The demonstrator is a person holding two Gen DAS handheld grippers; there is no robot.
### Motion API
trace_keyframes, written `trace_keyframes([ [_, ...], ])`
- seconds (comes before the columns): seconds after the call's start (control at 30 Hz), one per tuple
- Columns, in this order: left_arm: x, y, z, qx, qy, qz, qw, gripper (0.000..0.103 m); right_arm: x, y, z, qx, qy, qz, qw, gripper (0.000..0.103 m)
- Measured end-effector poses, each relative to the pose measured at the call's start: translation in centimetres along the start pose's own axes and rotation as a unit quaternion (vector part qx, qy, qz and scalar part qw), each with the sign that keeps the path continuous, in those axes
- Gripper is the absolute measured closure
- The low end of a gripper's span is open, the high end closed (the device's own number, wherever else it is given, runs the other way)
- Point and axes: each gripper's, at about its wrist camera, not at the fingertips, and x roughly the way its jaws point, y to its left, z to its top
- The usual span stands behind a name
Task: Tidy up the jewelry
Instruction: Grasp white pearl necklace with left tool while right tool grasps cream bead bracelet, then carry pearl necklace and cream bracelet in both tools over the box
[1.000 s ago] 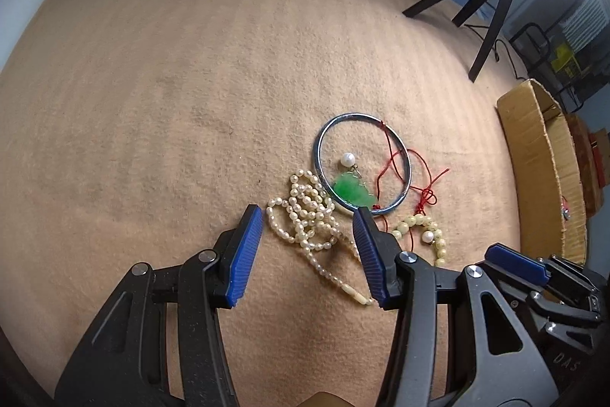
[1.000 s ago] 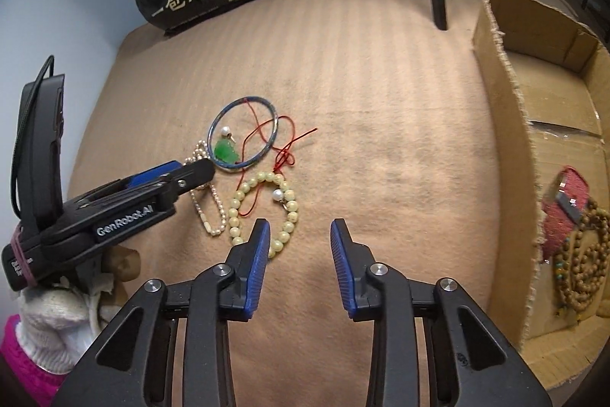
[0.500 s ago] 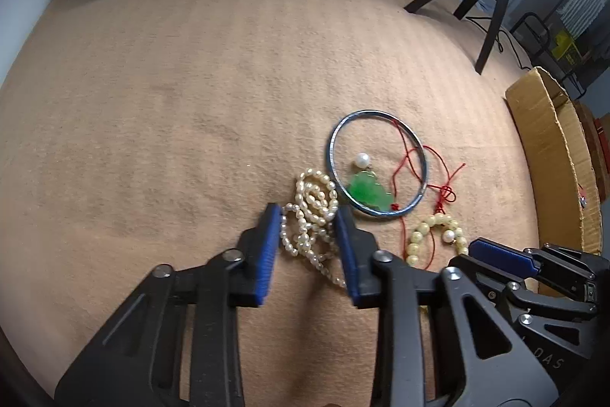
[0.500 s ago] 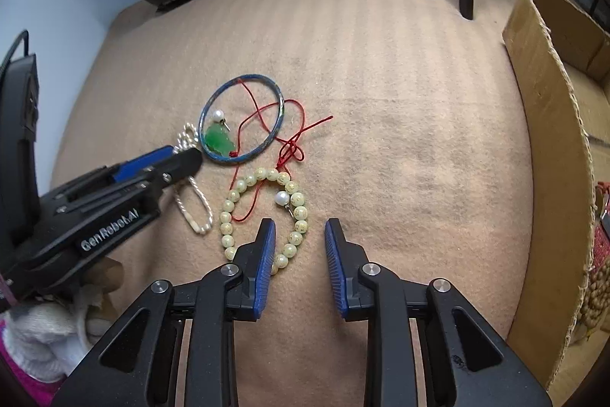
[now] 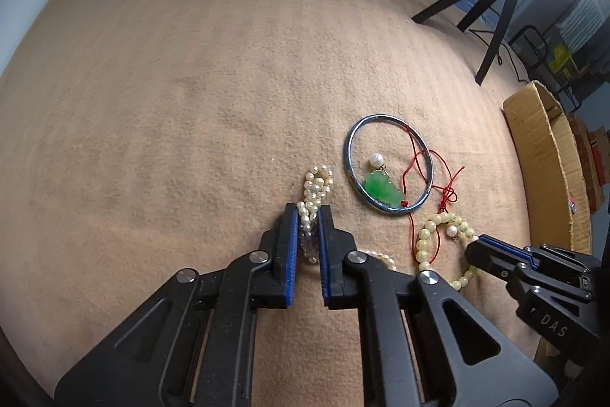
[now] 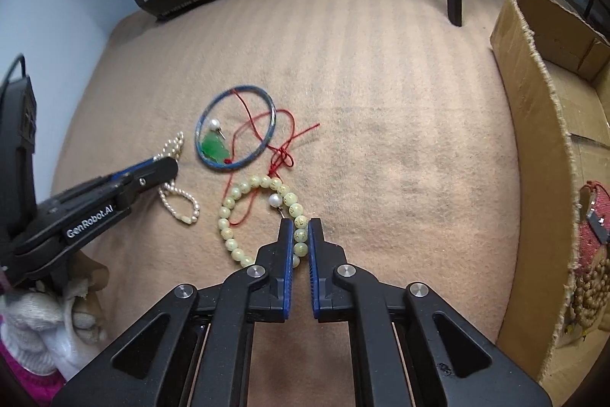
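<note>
Two pieces of jewelry are being pinched at once, one by each tool. The left tool [image 5: 308, 227] is pressed together on the pearl string [image 5: 316, 185], which lies near the middle of the tan blanket [image 5: 171, 109], a little toward its near edge. The right tool [image 6: 300, 239] is pressed together on the pale bead bracelet [image 6: 244, 187], just to the right of the pearls. Neither piece looks lifted yet; both are seen resting on the blanket.

Some jewelry is already seen inside the cardboard box [image 6: 533, 71] at the right edge of the blanket: a brown bead string [image 6: 589, 288] and a red item [image 6: 594, 216]. So part of the tidying seems to be done.

More is left on the blanket. The blue bangle [image 5: 389, 164] is lying just past the two pinched pieces, with a green pendant [image 5: 381, 187] and a small pearl [image 5: 376, 160] inside its ring. A red cord [image 6: 282, 136] is draped over the bangle and runs down under the pale beads, so it may get pulled along when the bracelet is raised.

By this look, the job is maybe half done: two pieces are gripped, and the bangle, pendant and cord are still to be moved.
</note>
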Motion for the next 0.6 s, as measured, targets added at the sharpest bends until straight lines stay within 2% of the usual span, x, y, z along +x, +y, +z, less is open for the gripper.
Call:
trace_keyframes([
  [0.27, -2.1, -0.3, -0.4, -0.001, -0.015, -0.007, 0.9999, 0.097, -2.6, 0.9, -0.2, -0.001, -0.030, 0.015, 0.999, 0.097],
  [0.6, -5.7, -1.8, -0.2, 0.001, -0.043, -0.039, 0.9983, 0.098, -6.1, 1.9, -0.5, -0.029, -0.076, 0.000, 0.997, 0.097],
])
